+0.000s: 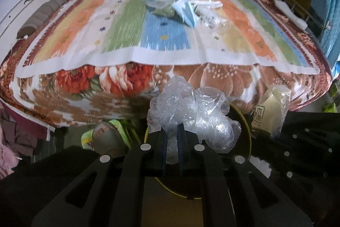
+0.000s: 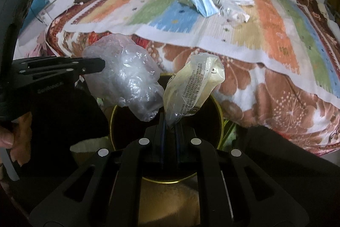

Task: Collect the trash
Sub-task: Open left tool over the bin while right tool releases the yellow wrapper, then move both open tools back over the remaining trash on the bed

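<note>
My left gripper (image 1: pixel 171 133) is shut on a crumpled clear plastic bag (image 1: pixel 191 110), held above a dark round bin with a yellow rim (image 1: pixel 244 120). In the right wrist view the same bag (image 2: pixel 127 78) hangs from the left gripper (image 2: pixel 102 64) at the left. My right gripper (image 2: pixel 170 127) is shut on a cream printed wrapper (image 2: pixel 193 86), right over the bin's dark mouth (image 2: pixel 212 120). The wrapper (image 1: pixel 269 110) shows at the right edge of the left wrist view. More trash lies on the bed: a blue face mask (image 2: pixel 201 2), clear wrappers (image 2: pixel 231 10) and a green scrap (image 1: pixel 163 11).
A bed with a striped mat (image 1: pixel 127 35) over a floral blanket (image 1: pixel 85 82) fills the background. A grey pillow (image 1: pixel 40 16) lies at its left end by a white headboard. A green slipper (image 1: pixel 108 135) sits on the floor beside the bin. A hand (image 2: pixel 19 137) grips the left tool.
</note>
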The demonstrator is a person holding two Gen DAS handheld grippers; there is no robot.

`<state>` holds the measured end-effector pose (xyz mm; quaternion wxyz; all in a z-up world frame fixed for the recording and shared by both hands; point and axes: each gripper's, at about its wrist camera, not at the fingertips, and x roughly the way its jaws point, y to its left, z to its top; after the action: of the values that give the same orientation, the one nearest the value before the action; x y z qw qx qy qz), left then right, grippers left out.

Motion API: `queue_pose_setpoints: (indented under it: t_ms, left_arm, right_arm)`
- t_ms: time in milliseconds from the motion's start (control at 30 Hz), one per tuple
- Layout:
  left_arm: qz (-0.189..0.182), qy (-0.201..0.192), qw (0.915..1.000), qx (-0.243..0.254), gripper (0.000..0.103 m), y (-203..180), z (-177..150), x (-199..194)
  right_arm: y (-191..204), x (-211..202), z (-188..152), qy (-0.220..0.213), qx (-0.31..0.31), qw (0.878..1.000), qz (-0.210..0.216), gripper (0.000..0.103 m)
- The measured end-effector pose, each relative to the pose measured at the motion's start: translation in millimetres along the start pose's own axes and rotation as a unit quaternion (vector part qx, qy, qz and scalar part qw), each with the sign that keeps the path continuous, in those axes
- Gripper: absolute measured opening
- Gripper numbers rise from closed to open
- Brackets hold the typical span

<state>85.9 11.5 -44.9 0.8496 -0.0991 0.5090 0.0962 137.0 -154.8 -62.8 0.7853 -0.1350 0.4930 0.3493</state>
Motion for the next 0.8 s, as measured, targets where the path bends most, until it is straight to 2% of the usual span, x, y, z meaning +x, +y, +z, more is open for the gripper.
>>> queue_pose_setpoints:
  t_ms: [167,400,467,500,533,567,667,800]
  left_arm:
    - [0.008,0.016,0.9998,0.001,0.008,-3,-3,9]
    - [0.027,0.037,0.9988,0.018,0.009,-8,-7,21]
    - [0.018,0.042,0.9988,0.014,0.015,-8,-5,23]
    - [0.013,0.044,0.9989,0.012,0.028,-8,-4,24]
    - [0.009,0.045,0.9989,0.008,0.042,-7,-3,24]
    - [0.008,0.043,0.9990,0.006,0.044,-6,-3,24]
    - [0.004,0.040,0.9992,-0.006,0.046,-3,-1,23]
    - [-0.006,0.037,0.9988,-0.032,0.053,6,4,20]
  right_arm:
    - [0,12,-3,0.026,0.007,1.000,0.007,0.007]
    - [-1,26,-8,0.055,0.010,0.998,-0.006,0.009]
    - [-2,28,-7,0.060,0.015,0.998,-0.001,0.017]
    - [-3,29,-7,0.062,0.016,0.998,0.000,0.020]
    - [-3,29,-7,0.063,0.018,0.998,-0.001,0.028]
    - [-4,29,-7,0.063,0.019,0.998,-0.003,0.033]
    - [-6,29,-6,0.061,0.024,0.998,-0.002,0.037]
    - [-11,29,-4,0.058,0.035,0.998,-0.003,0.045]
